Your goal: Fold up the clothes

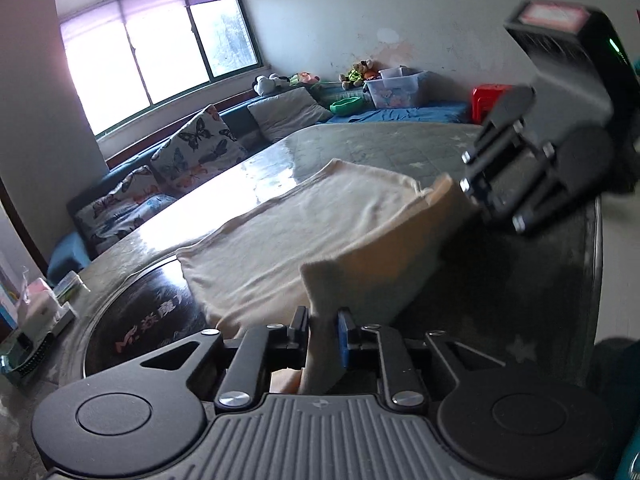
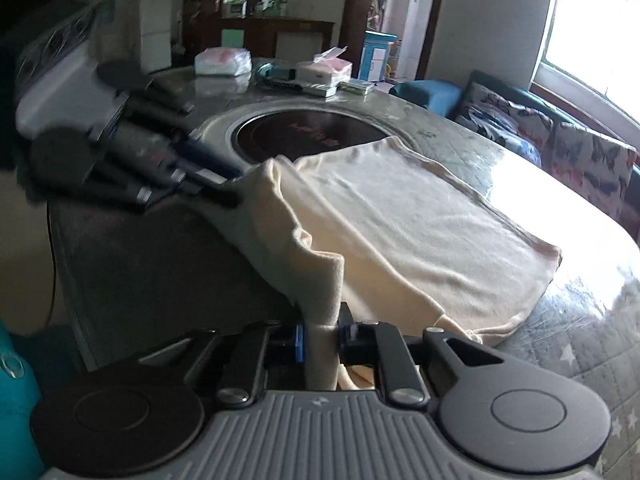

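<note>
A cream garment [image 1: 304,228] lies partly folded on the table [image 1: 520,280]; it also shows in the right wrist view [image 2: 420,232]. My left gripper [image 1: 323,326] is shut on its near edge and lifts it off the table. My right gripper [image 2: 322,330] is shut on the same edge further along. Each gripper shows in the other's view: the right one [image 1: 476,204] at the garment's right corner, the left one [image 2: 236,184] at its left corner. The held edge hangs raised between them.
A round dark hob [image 2: 312,136] is set into the table beyond the garment. Tissue packs and boxes [image 2: 320,72] stand at the table's far end. A sofa with butterfly cushions [image 1: 192,148] runs along the window side. A red stool [image 1: 486,100] stands behind.
</note>
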The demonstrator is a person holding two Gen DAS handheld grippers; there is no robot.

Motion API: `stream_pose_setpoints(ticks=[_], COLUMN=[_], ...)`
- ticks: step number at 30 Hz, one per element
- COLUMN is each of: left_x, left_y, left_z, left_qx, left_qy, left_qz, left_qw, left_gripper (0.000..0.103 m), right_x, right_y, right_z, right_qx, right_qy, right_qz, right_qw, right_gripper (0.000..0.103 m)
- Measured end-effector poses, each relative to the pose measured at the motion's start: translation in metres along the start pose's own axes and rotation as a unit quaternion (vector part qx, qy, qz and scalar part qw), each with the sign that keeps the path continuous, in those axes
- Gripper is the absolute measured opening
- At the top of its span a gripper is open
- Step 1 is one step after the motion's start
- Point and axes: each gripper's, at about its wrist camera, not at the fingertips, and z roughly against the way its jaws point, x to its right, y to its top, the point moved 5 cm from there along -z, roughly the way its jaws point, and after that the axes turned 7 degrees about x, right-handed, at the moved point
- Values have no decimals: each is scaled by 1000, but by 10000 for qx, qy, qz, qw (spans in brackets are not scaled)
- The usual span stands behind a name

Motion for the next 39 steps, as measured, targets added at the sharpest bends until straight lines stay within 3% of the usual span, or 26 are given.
stream_pose_setpoints(ticks=[4,16,19,21,29,39], left_x=[4,18,18,18,20,44], left_y=[-13,-30,-32,-30,-16,-6], left_z=[6,6,5,9,45,116], left_qx=[-39,-75,-119,-92,25,-37], left_qy=[183,174,196,236,152,-37], left_qz=[-292,-1158,-1091,-1060,-664,-318], left_qw=[9994,9931,9938,9940,9977,9995], left_gripper=[27,26,13,10,8,8], right_x=[5,7,7,4,-9,-59], right_y=[3,7,10,11,15,6], right_z=[4,5,5,7,37,92], right_qx=[67,217,287,324,496,299], right_qy=[10,-85,-112,-130,-47,576], right_qz=[-119,-191,-197,-158,37,191], right_qw=[9999,9995,9993,9993,9987,9977], right_gripper=[12,11,10,10,10,10])
